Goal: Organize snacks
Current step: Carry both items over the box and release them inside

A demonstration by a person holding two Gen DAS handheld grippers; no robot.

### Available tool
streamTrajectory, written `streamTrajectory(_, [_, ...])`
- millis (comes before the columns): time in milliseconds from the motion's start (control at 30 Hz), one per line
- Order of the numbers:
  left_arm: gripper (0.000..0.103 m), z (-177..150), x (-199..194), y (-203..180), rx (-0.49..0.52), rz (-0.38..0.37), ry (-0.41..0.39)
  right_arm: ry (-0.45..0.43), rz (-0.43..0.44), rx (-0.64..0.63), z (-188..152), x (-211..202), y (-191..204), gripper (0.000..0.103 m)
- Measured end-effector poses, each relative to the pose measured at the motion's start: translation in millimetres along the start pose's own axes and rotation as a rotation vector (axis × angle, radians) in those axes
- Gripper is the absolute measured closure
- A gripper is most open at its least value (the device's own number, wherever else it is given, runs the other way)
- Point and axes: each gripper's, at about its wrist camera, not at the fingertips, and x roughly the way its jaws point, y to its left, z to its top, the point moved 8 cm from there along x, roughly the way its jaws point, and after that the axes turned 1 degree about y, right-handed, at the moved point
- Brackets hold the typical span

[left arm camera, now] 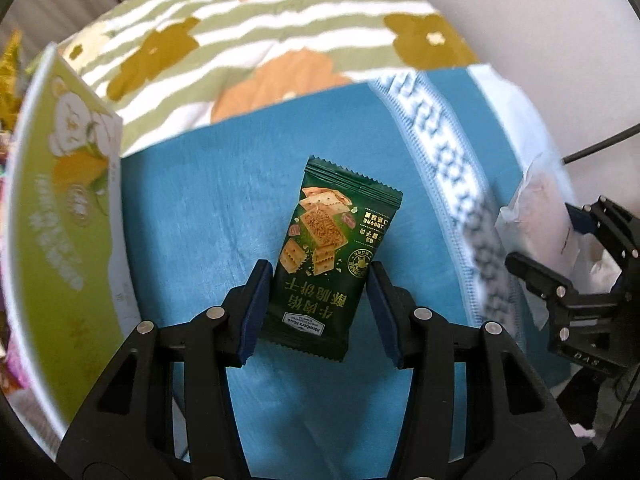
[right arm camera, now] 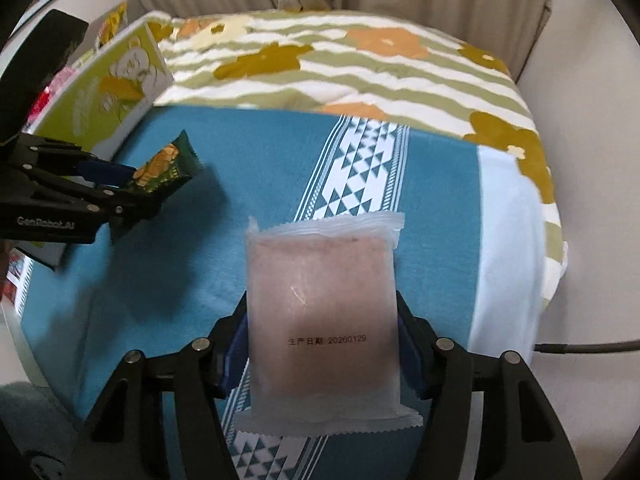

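Dark green cracker packet (left arm camera: 334,256) clamped between the pads of the left gripper (left arm camera: 320,308), held above the blue cloth (left arm camera: 192,208) near its left edge, beside the green box (left arm camera: 60,208). Right gripper (right arm camera: 322,344) closed on a translucent white snack pouch (right arm camera: 322,312) over the cloth's patterned stripe (right arm camera: 360,164).

Left gripper (left arm camera: 316,280) has the cracker packet (left arm camera: 328,256) pinched between its pads above the towel (left arm camera: 192,208), with the box (left arm camera: 68,208) off at 9 o'clock. Right gripper (right arm camera: 322,320) sits at 3 o'clock with the sealed pouch (right arm camera: 322,320) clamped. The quilt (left arm camera: 256,40) lies under the towel, showing at 12 o'clock.
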Motion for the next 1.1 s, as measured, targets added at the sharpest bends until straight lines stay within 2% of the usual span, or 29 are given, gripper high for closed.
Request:
streamTrajectory(167, [0.058, 0.9, -51.3, 0.2, -0.059, -0.028, -0.098, -0.097, 0.023, 0.005, 17.1, -46.1, 12.7, 0.045])
streamTrajectory(333, [0.058, -6.0, -106.7, 22.9, -0.122, 0.008, -0.198, -0.182, 0.073, -0.037, 42.5, -84.3, 35.6, 0.045])
streamTrajectory(500, [0.058, -19.0, -157.9, 66.5, -0.208, 0.067, -0.283, -0.250, 0.172, -0.091, 76.3, -107.7, 80.1, 0.045])
streamTrajectory(667, [0.058, -34.8, -194.8, 121.1, -0.287, 0.118, -0.333, -0.291, 0.244, -0.155, 105.8, -122.6, 135.9, 0.045])
streamTrajectory(867, [0.058, -43.5, -215.1, 195.0, -0.346, 0.140, -0.346, -0.319, 0.288, -0.193, 135.5, -127.5, 193.2, 0.045])
streamTrajectory(1033, [0.058, -39.1, -210.6, 234.9, -0.304, 0.110, -0.305, -0.312, 0.296, -0.143, 161.0, -117.7, 230.5, 0.045])
streamTrajectory(1067, [0.056, -37.0, -207.1, 238.1, -0.288, 0.090, -0.294, -0.310, 0.296, -0.134, 163.8, -116.2, 234.9, 0.045])
streamTrajectory(1100, [0.046, -35.0, -203.4, 240.1, -0.276, 0.072, -0.288, -0.307, 0.291, -0.124, 167.2, -114.4, 239.5, 0.045])
